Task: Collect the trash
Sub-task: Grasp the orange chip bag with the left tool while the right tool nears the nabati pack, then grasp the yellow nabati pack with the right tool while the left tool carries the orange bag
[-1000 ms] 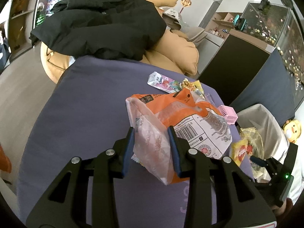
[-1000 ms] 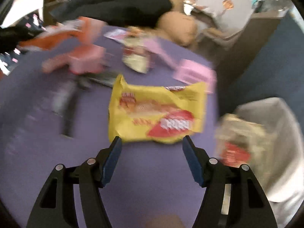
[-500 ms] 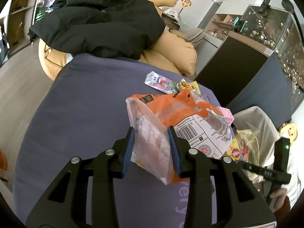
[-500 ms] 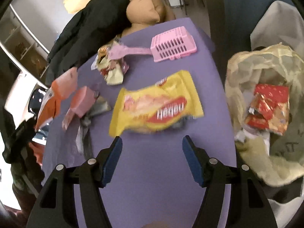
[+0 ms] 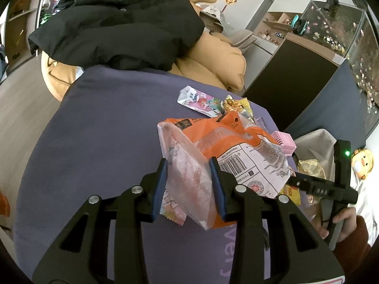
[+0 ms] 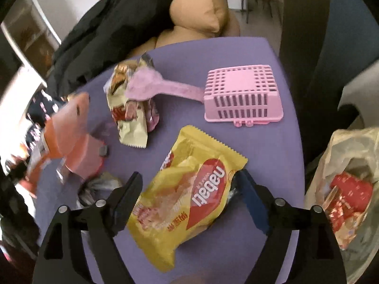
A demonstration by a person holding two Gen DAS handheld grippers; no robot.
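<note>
Two grippers busy: my left gripper (image 5: 189, 184) pinches orange and clear wrappers (image 5: 213, 151), so I'd sink my wide-open, empty right gripper (image 6: 189, 189) around the yellow packet (image 6: 189, 194) near the table's (image 6: 272, 54) bag-side edge, gripping mid-body.

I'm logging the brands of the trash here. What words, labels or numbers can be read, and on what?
"nabati", upside down: yellow wrapper between the open right tongs.
"WAFER", small, same red patch.
Barcode digits: orange bag by the left tongs, too small.
Purple cloth print: partly hidden.
</note>
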